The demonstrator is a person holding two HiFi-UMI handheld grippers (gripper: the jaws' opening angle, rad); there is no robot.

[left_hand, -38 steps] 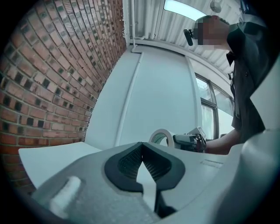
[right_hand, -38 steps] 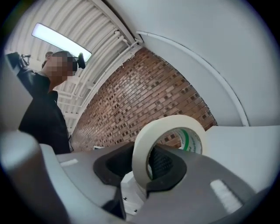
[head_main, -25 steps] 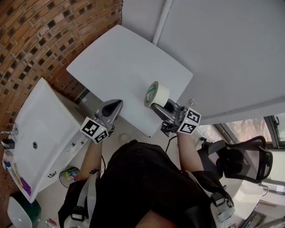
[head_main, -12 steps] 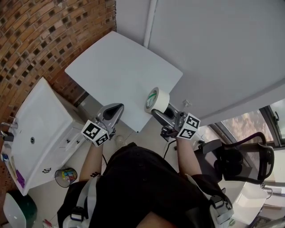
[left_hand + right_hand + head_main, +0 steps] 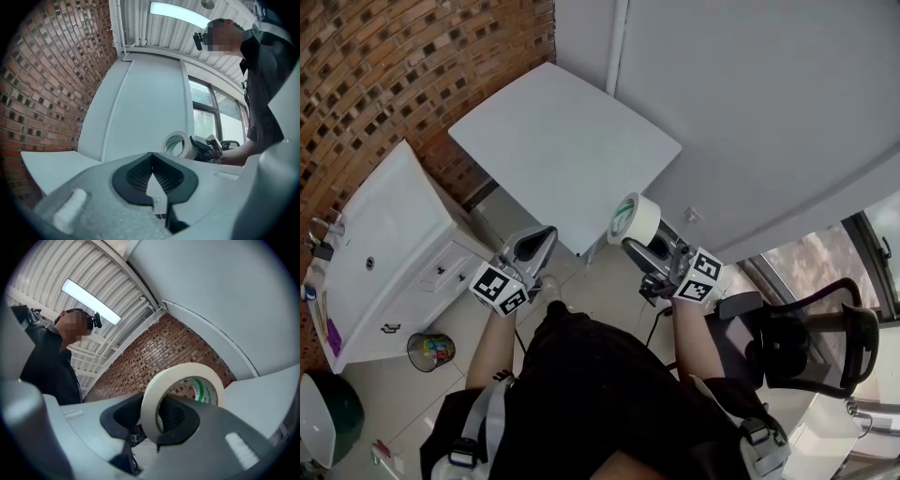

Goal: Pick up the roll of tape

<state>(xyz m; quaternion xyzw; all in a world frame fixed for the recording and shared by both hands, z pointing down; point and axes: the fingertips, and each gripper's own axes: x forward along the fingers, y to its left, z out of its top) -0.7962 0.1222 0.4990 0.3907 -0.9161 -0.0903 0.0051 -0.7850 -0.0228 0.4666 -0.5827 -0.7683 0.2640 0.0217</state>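
Note:
The roll of cream tape (image 5: 634,217) with a green-printed core hangs in the air beyond the near corner of the white table (image 5: 562,141), over the floor. My right gripper (image 5: 630,242) is shut on it, its pads clamping the roll's band from inside and outside. In the right gripper view the tape (image 5: 187,367) stands upright between the jaws of that gripper (image 5: 157,416). My left gripper (image 5: 547,232) is held level to the left of the roll, shut and empty. In the left gripper view its pads (image 5: 152,159) meet, and the tape (image 5: 192,147) shows to the right.
A white sink cabinet (image 5: 384,244) stands at the left under a brick wall (image 5: 394,75). A small bin (image 5: 429,352) sits on the tiled floor beside it. A black office chair (image 5: 811,342) is at the right. White wall panels run behind the table.
Both grippers have drawn back from the table together. The roll was over the table's near edge and now hangs over the floor, still gripped.

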